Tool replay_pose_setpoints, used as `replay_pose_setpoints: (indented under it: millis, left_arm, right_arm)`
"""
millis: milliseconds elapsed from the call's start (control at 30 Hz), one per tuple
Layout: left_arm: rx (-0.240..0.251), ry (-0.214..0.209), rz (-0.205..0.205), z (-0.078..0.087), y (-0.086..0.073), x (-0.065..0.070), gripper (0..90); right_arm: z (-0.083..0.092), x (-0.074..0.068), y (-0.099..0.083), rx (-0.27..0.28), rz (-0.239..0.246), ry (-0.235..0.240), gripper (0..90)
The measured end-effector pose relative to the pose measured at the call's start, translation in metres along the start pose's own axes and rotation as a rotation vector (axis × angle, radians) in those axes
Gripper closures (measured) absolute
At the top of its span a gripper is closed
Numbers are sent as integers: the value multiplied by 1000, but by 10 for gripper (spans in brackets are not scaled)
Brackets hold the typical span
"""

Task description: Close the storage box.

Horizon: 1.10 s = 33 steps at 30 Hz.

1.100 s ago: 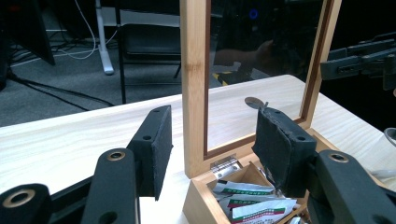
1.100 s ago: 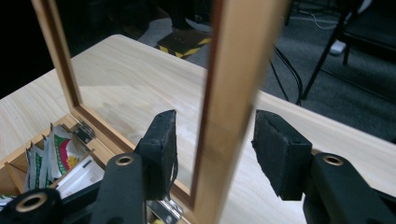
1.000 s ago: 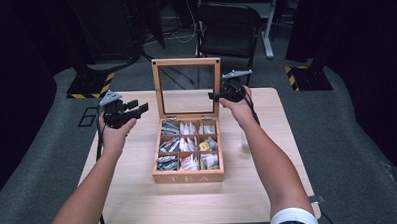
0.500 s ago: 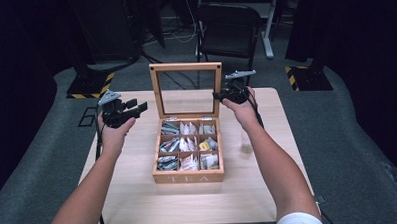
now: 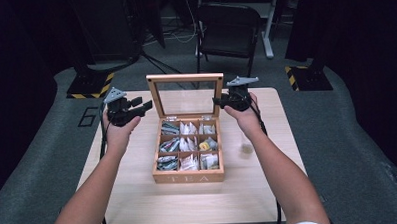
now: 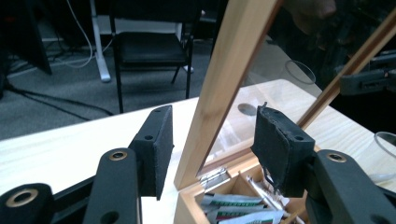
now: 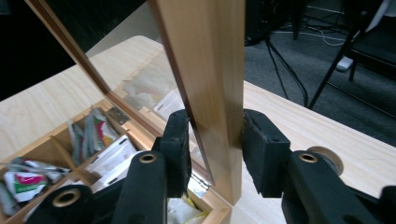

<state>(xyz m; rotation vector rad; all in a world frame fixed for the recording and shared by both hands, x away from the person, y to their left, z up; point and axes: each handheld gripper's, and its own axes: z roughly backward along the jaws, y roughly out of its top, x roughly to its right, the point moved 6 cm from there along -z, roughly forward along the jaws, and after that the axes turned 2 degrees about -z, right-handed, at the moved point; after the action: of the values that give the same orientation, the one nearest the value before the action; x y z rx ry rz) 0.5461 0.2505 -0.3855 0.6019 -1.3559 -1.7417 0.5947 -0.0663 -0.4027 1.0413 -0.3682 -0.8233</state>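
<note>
Because the lid (image 5: 185,95) of the tea box (image 5: 188,176) at mid-table is a stiff wooden frame with a fragile pane, it should be held by the side rails. The right gripper (image 7: 215,140) has just been opening slightly and clasps one rail; the left gripper (image 6: 212,147) straddles the other, not touching.

Hand-held gripper (image 6: 212,140) jaws straddle upright wooden lid frame (image 6: 224,79) w/o touching; tea packets (image 6: 238,212) in box below.

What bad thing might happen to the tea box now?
The lid stands upright, its side rails between the jaws of the left gripper and the right gripper. If either hand lets it slip, the lid could slam onto the tea bags. Pushing it farther back might strain the hinge.
</note>
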Motion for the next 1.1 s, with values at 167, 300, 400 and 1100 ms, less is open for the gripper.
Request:
replay_pose_setpoints:
  millis: [167, 300, 400, 1100]
  left_arm:
    - [0, -10, -7, 1, 3, 4, 489]
    - [4, -28, -27, 3, 6, 11, 503]
    - [4, -48, -44, 5, 7, 16, 512]
    - [20, -89, -101, 26, 3, 38, 564]
  right_arm:
    - [8, -6, 0, 17, 3, 36, 594]
    - [17, -12, 1, 26, 13, 54, 582]
    - [21, -16, 0, 26, 29, 64, 577]
    - [40, -31, -10, 46, 20, 115, 506]
